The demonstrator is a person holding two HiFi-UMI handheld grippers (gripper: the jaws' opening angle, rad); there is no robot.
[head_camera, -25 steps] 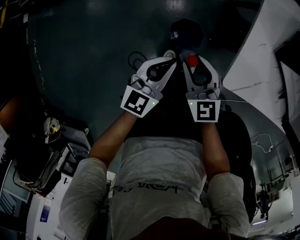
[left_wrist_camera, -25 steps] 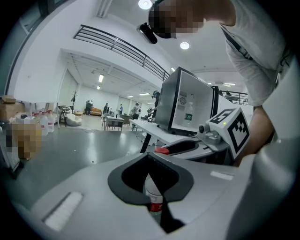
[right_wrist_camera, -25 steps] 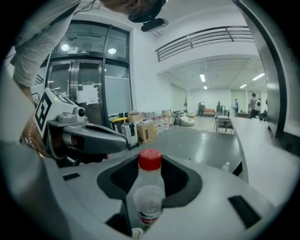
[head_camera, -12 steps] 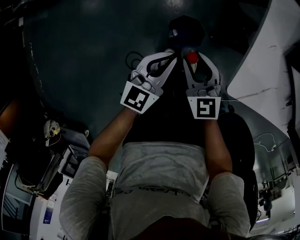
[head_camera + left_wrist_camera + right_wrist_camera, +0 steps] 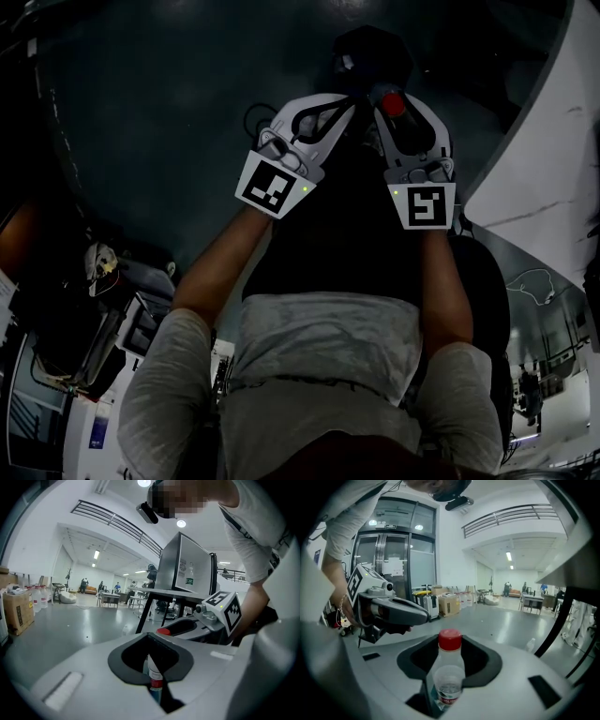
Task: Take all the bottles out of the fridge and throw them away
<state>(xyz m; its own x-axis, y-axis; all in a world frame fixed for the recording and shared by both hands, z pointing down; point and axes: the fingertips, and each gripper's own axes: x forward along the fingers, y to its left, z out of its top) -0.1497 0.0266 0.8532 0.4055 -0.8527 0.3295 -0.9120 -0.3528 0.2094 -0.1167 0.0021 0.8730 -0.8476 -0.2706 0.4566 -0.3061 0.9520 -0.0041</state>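
Observation:
My right gripper (image 5: pixel 449 677) is shut on a clear bottle (image 5: pixel 449 667) with a red cap, held neck outward. In the head view that red cap (image 5: pixel 392 103) shows at the right gripper (image 5: pixel 382 94). My left gripper (image 5: pixel 156 670) is shut on a second bottle (image 5: pixel 154 679) with a red band, mostly hidden between the jaws. In the head view the left gripper (image 5: pixel 345 103) is side by side with the right one, both low over the dark floor. Their tips are just short of a black, round, bin-like thing (image 5: pixel 373 52).
A grey box (image 5: pixel 185 566) stands on a black-legged table (image 5: pixel 161 592) to the right. Its white top (image 5: pixel 534 159) edges the head view's right side. Carts and gear (image 5: pixel 103 281) crowd the left. Cardboard boxes (image 5: pixel 449 604) and cases stand by the far wall, with people in the distance.
Both grippers have sunk together toward the floor and moved closer to the black bin-like thing. Each still has its bottle.

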